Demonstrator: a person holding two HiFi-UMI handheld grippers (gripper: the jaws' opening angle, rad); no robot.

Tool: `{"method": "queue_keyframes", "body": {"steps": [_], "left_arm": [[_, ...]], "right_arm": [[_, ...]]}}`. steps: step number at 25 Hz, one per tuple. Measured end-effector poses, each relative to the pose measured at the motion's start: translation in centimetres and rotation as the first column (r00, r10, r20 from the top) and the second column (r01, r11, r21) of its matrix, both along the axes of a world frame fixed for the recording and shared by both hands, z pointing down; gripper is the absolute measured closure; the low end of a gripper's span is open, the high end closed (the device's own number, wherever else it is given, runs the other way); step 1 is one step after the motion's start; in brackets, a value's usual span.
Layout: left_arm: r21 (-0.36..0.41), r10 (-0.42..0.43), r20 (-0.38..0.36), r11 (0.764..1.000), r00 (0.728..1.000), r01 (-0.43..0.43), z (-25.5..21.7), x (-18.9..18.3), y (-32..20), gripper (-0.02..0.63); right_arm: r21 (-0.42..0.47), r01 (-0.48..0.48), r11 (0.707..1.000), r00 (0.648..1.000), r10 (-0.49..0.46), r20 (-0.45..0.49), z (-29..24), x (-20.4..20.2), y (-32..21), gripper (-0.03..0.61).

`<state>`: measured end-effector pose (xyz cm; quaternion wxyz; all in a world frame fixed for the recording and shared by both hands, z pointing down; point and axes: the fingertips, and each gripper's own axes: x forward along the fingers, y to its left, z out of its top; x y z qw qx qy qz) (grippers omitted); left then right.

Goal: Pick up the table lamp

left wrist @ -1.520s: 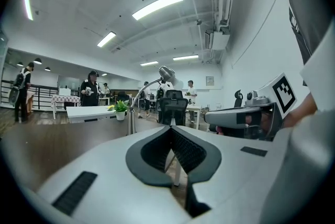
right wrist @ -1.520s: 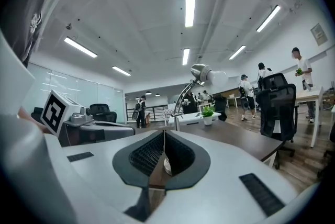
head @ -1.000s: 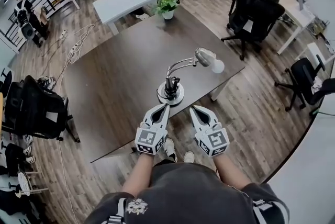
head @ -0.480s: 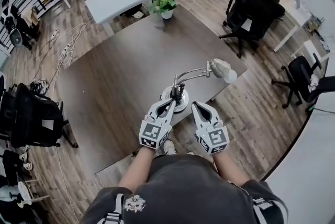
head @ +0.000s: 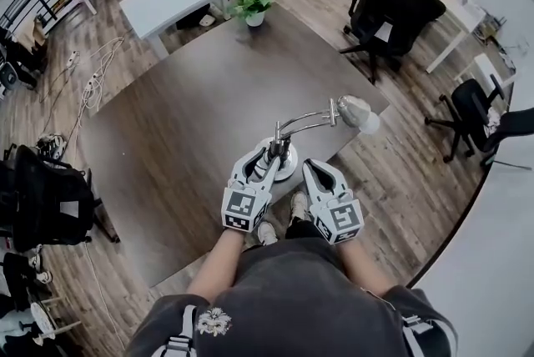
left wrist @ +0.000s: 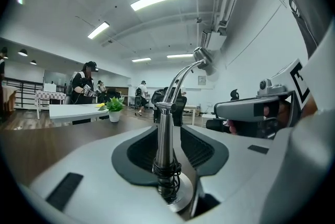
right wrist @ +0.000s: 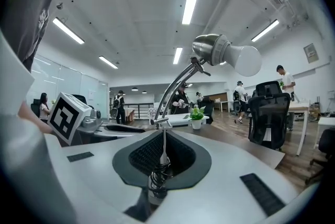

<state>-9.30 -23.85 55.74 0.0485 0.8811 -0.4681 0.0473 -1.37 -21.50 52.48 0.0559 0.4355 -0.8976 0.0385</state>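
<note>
1. Two grippers sit at the near edge of the table (head: 167, 122) in the head view. The lamp (head: 310, 120) stands upright there, with its head reaching out to the right. The left gripper (head: 269, 157) has just been opening its jaws and now brackets the stem just above the base. The right gripper (head: 310, 167) lies just right of the base, jaws together, holding nothing.

2. Left gripper view: the stem (left wrist: 163, 134) rises between the dark pads (left wrist: 137, 150) with a gap on each side, so nothing is gripped yet. A cord (left wrist: 167, 173) is wound round the foot of the stem above the base (left wrist: 183, 202). The best grip is probably on bare metal above that coil, with the stem centred in the pads' hollow and the gripper kept level.

3. Right gripper view: its jaws leave only a narrow slit, and the stem shows through it. The bulb (right wrist: 246, 59) hangs far out to one side. That offset weight will likely twist the lamp as it lifts, so squeeze firmly and raise it straight and slowly. The right gripper could steady the base.
</note>
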Motion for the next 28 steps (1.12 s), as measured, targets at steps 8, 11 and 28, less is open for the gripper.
{"method": "queue_keyframes", "body": {"steps": [8, 11, 28], "left_arm": [[0.018, -0.018, 0.051, 1.0, 0.999, 0.017, 0.1, 0.9, -3.3, 0.43], [0.035, 0.038, 0.068, 0.999, 0.997, -0.04, 0.3, 2.2, -4.0, 0.43], [0.065, 0.051, 0.071, 0.996, 0.996, -0.056, 1.0, 4.7, -7.7, 0.494]], "right_arm": [[-0.026, 0.038, 0.999, 0.999, -0.039, -0.001, 1.2, 0.2, -2.3, 0.551], [-0.041, 0.05, 0.998, 0.999, -0.051, -0.006, 1.6, 0.4, -2.9, 0.551], [-0.097, 0.071, 0.993, 0.997, -0.073, -0.016, 3.3, 2.1, -6.4, 0.551]]}}
